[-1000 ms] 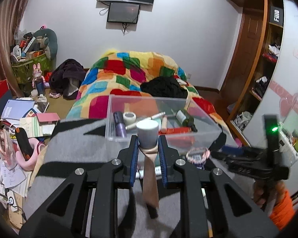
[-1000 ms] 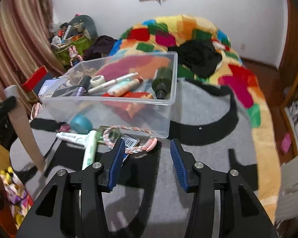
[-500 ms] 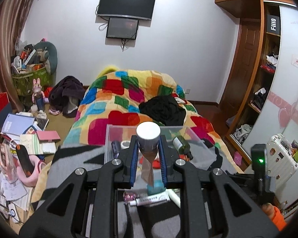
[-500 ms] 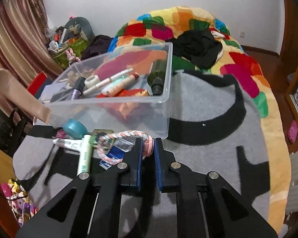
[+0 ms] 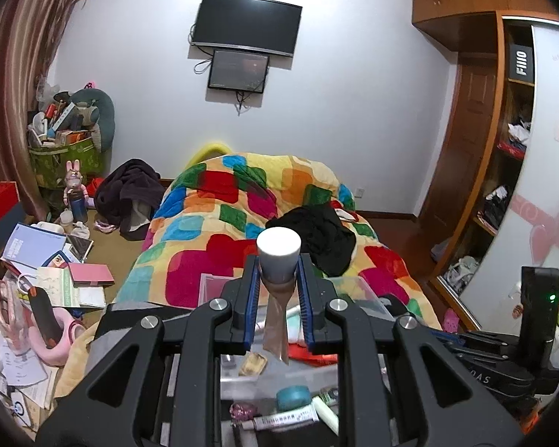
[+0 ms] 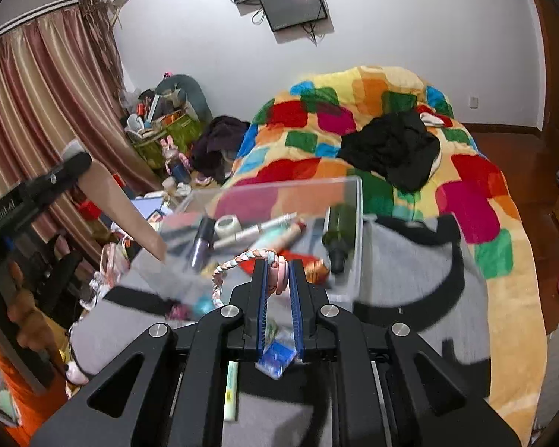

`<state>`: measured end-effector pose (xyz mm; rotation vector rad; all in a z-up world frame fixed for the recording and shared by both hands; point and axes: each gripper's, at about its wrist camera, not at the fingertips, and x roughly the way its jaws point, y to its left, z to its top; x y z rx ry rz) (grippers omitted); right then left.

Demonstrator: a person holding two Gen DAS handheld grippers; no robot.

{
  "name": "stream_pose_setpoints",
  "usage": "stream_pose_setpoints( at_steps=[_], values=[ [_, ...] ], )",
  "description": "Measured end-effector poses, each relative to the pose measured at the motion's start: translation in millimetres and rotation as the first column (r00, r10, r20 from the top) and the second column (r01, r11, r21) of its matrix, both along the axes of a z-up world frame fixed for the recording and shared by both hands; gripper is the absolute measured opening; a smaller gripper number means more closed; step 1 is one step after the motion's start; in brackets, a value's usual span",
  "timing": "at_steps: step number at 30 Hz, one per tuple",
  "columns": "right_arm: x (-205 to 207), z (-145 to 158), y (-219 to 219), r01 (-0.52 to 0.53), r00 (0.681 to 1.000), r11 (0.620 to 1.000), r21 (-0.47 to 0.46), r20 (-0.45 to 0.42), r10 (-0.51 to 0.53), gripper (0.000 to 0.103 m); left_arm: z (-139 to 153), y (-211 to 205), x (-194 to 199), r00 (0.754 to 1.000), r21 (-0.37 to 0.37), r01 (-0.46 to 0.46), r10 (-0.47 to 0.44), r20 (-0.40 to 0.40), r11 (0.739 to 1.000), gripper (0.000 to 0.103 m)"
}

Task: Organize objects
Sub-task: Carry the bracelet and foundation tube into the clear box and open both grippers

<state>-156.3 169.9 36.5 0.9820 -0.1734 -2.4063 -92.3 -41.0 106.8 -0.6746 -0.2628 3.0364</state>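
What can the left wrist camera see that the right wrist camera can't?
Only the left wrist view shows the white cap of the tan tube held in the left gripper, plus the wooden wardrobe on the right wall.

Only the right wrist view shows the braided rope loop with its pink end clamped in the right gripper, the striped curtains, and a green bottle in the bin.

Both show the clear plastic bin, the colorful patchwork blanket and the wall TV.
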Motion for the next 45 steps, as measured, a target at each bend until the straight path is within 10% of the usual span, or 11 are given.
stream_pose_setpoints(
  at_steps=[15, 33, 45],
  values=[
    [-48, -47, -40, 0.002, 0.993, 0.991, 0.131, 0.118, -0.017, 0.011, -75, -9, -43, 0.970, 0.051, 0.032, -0.043, 0.239, 0.998, 0.019],
    [-13, -20, -15, 0.013, 0.998, 0.996, 0.090, 0.053, -0.018, 0.045, -46, 10, -6, 0.984, -0.033, 0.068, -0.062, 0.167, 0.997, 0.068],
    [14, -38, -14, -0.020, 0.998, 0.989, 0.144, 0.068, 0.010, 0.055, -92, 2, 14, 0.946, 0.000, 0.114, -0.109, 0.305, 0.993, 0.069]
  ],
)
